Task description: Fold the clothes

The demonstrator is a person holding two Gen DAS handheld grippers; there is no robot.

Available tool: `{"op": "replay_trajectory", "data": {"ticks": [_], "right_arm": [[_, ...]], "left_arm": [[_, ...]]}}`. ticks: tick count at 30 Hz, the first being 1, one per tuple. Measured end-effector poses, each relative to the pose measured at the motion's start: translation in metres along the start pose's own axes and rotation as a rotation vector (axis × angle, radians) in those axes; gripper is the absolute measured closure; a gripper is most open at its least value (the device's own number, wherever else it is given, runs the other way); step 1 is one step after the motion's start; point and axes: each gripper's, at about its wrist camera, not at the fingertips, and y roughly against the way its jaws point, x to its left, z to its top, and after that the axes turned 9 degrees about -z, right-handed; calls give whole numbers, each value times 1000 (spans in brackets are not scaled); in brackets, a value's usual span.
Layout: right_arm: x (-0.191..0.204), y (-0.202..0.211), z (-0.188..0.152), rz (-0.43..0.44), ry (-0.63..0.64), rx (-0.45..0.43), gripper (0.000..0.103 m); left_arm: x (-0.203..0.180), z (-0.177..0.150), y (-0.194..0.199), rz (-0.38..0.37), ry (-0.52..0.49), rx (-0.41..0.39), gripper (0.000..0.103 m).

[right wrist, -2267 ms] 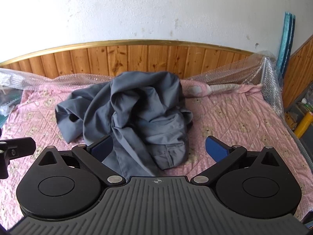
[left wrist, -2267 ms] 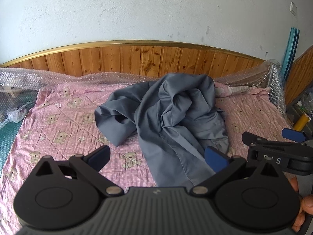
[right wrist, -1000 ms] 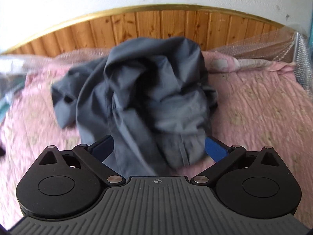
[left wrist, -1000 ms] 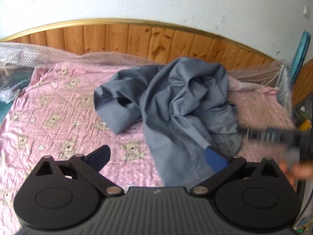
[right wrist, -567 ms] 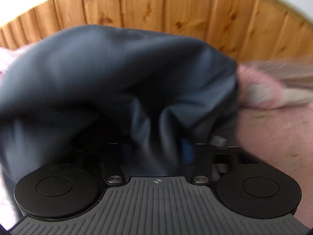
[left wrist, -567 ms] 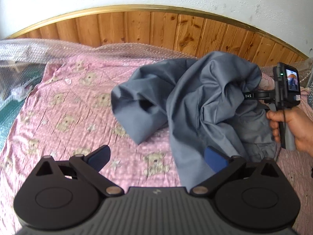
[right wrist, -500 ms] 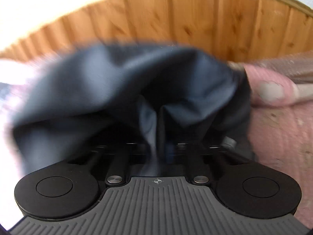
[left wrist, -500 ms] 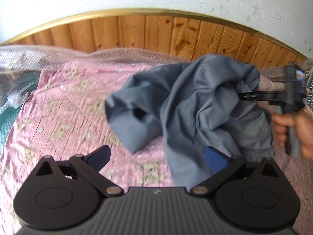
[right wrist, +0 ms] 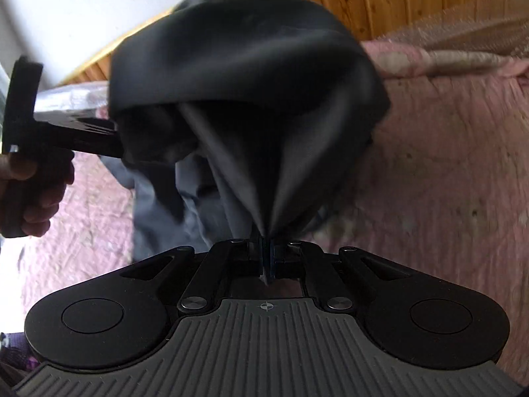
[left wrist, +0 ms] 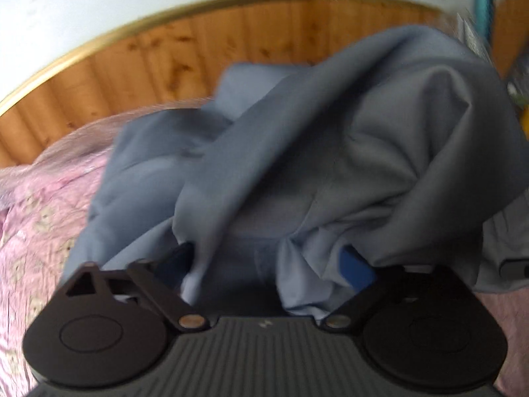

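Observation:
A crumpled grey garment (left wrist: 330, 152) lies on the pink bedspread (left wrist: 36, 218). It fills most of the left wrist view. My left gripper (left wrist: 264, 258) is pushed into it with bunched cloth between its blue pads (left wrist: 357, 268); the jaws are closing, still wide apart, and the pads do not visibly press the cloth. My right gripper (right wrist: 266, 248) is shut on a fold of the garment (right wrist: 251, 66), which fans out tight from the closed pads. In the right wrist view a hand (right wrist: 36, 192) holds the left gripper's handle at the left, its fingers hidden in the cloth.
A wooden headboard (left wrist: 158, 66) with a gold rim runs under the white wall (left wrist: 99, 3). Bubble wrap (right wrist: 469, 33) and a pink rolled blanket (right wrist: 446, 59) lie along the bed's far edge. Bare pink bedspread (right wrist: 446, 172) stretches right of the garment.
The left gripper has moved in from the bare bedspread into the garment, and its jaws have narrowed around cloth. The right gripper, shut on a fold, has pulled that fold taut.

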Motion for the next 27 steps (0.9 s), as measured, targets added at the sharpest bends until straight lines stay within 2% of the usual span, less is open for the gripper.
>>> {"op": "replay_trajectory", "data": {"ticks": [1, 2, 3, 4, 6, 8, 9, 10, 12, 13, 14, 15, 18, 20, 21, 22, 23, 24, 27], "right_arm": [[-1, -1, -4, -1, -13, -2, 102], [-1, 1, -3, -4, -24, -17, 102], [-1, 4, -1, -8, -31, -38, 102], [0, 7, 3, -13, -38, -66, 102], [2, 24, 16, 0, -46, -157, 102], [15, 51, 29, 71, -35, -263, 102], [24, 63, 35, 120, -25, -302, 102], [35, 67, 38, 188, -15, -312, 102], [58, 64, 40, 343, 2, -293, 96], [63, 59, 36, 376, -23, -271, 80], [61, 49, 27, 365, -80, -237, 57], [59, 40, 18, 354, -136, -203, 48], [54, 12, -8, 319, -304, -101, 41], [28, 0, -21, 232, -480, -85, 9], [11, -5, -27, 177, -578, -85, 7], [-3, -12, -28, 146, -654, -74, 7], [-9, -25, -24, 142, -698, -54, 7], [-12, -39, -17, 143, -731, -35, 7], [-23, -88, 4, 148, -832, 30, 8]], "left_arm": [[-8, 1, -7, 3, -25, 9, 50], [-9, 5, -12, -6, -20, 16, 83], [-5, 9, -14, -25, 4, 20, 93], [3, 14, -9, -45, 51, 3, 95], [35, 18, 27, -57, 185, -102, 99], [73, 7, 79, -43, 335, -224, 101], [94, -10, 107, 4, 402, -273, 102], [116, -34, 132, 89, 461, -295, 102], [154, -90, 143, 245, 563, -211, 102], [172, -119, 145, 320, 611, -155, 102], [190, -148, 146, 394, 659, -98, 102], [198, -167, 146, 425, 678, -60, 102], [196, -203, 138, 427, 674, 15, 97], [190, -221, 137, 436, 657, 36, 73], [185, -219, 142, 453, 629, 17, 63], [183, -215, 149, 474, 599, 1, 47], [180, -210, 155, 494, 568, -15, 42], [175, -208, 161, 507, 538, -33, 42], [163, -198, 181, 505, 451, -69, 37]]}}
